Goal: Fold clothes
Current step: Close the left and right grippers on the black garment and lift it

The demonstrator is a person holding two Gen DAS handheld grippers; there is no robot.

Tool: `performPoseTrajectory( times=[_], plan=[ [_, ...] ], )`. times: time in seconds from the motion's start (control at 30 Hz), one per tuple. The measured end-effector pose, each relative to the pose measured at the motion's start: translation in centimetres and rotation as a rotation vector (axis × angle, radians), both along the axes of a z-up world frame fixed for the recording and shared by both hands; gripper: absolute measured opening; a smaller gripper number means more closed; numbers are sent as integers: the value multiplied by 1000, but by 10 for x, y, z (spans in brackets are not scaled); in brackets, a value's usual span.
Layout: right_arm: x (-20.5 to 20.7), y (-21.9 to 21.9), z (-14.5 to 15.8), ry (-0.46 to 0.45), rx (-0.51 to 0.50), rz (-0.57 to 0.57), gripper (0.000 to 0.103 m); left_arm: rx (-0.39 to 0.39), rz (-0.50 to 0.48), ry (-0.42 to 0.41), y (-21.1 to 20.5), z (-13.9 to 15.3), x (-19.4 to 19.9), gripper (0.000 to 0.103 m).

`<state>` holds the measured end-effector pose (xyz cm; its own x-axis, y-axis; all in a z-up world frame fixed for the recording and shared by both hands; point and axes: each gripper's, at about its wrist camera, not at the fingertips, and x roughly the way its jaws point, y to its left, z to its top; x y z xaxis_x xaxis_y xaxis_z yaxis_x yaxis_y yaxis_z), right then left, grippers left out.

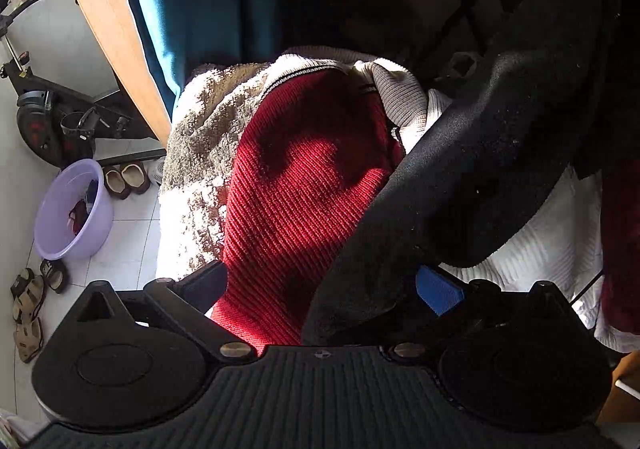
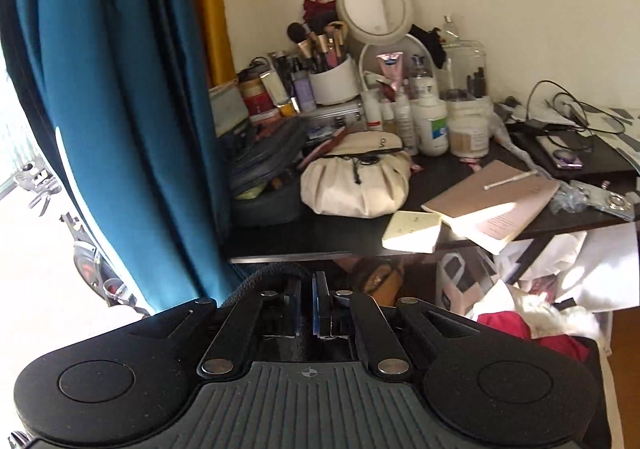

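Note:
In the left wrist view, a red ribbed sweater [image 1: 304, 185] with cream striped trim lies over a fuzzy beige blanket [image 1: 200, 153] and a white knit cloth [image 1: 548, 245]. My left gripper [image 1: 320, 289] is open, its jaws wide apart with the red sweater and a dark garment [image 1: 460, 177] between them. That dark garment drapes across the right side and hides part of the blue pad [image 1: 438, 295]. In the right wrist view, my right gripper [image 2: 307, 309] is shut, pads nearly touching, on an edge of dark fabric [image 2: 264, 277] that passes behind the fingers.
A cluttered black dressing table [image 2: 320, 241] holds cosmetics, a round mirror [image 2: 376, 9], a cream pouch and notebooks. A teal curtain [image 2: 120, 109] hangs at left. On the floor are a purple basin [image 1: 72, 209], slippers and an exercise bike [image 1: 44, 117]. Red and white clothes [image 2: 520, 321] lie lower right.

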<state>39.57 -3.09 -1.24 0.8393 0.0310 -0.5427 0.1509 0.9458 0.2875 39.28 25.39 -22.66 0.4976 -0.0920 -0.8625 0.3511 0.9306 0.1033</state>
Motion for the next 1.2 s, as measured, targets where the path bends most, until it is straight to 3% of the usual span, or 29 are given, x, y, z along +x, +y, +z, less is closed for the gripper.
performPoseTrajectory(
  times=[0.27,0.5,0.53,0.57,0.6,0.73,0.83,1.0,1.1,1.2],
  plan=[
    [-36,-22,18,-46,-10,-70,3,169,-288,-69,-70,-31,-16,102],
    [-49,-31,32,-65,-38,-70,3,296,-313,-65,-100,-65,-21,102],
    [-51,-32,31,-54,-36,-77,3,315,-303,-52,-100,-71,-20,92],
    [-53,-33,30,-49,-27,-85,3,309,-294,-29,-98,-74,-19,59],
    [-55,-35,30,-44,-17,-92,3,294,-283,-6,-95,-76,-18,44],
    [-64,-40,27,-36,-25,-107,3,120,-168,-16,-67,-58,-22,11],
    [-71,-47,23,-17,-25,-130,3,19,-41,-64,-43,-34,-27,8],
    [-79,-60,13,15,-4,-161,3,-248,252,-149,17,32,-25,7],
    [-80,-62,8,12,22,-164,3,-321,331,-261,38,75,-19,7],
    [-81,-59,8,-2,35,-148,3,-370,336,-373,47,116,-14,7]
  ],
)
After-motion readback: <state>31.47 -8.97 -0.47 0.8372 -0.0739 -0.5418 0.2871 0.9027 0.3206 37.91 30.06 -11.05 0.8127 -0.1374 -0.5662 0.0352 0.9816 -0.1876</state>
